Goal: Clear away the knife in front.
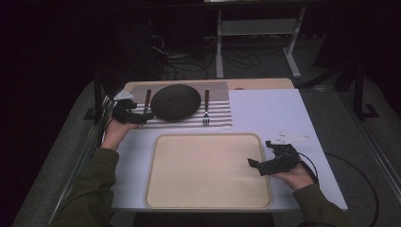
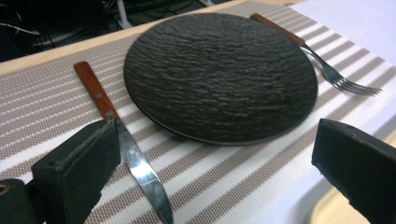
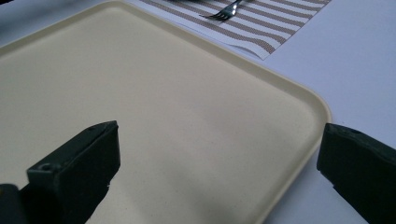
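Note:
A dark, rough-surfaced round plate [image 1: 175,101] [image 2: 219,74] rests on a striped placemat [image 1: 218,113] [image 2: 42,112]. A wooden-handled knife [image 1: 147,101] [image 2: 125,148] lies to its left and a matching fork [image 1: 206,108] [image 2: 327,70] [image 3: 225,13] to its right. My left gripper [image 1: 143,116] [image 2: 215,156] hovers open at the mat's near left corner, one jaw right beside the knife blade. My right gripper [image 1: 260,153] [image 3: 219,137] is open over the right part of a cream tray [image 1: 156,189] [image 3: 299,88], with nothing between its jaws.
The tray sits on a white tabletop [image 1: 269,109] [image 3: 359,65] in front of the placemat. Bare white surface lies to the tray's right. Beyond the table are dark floor, cables and a grey metal stand [image 1: 257,33].

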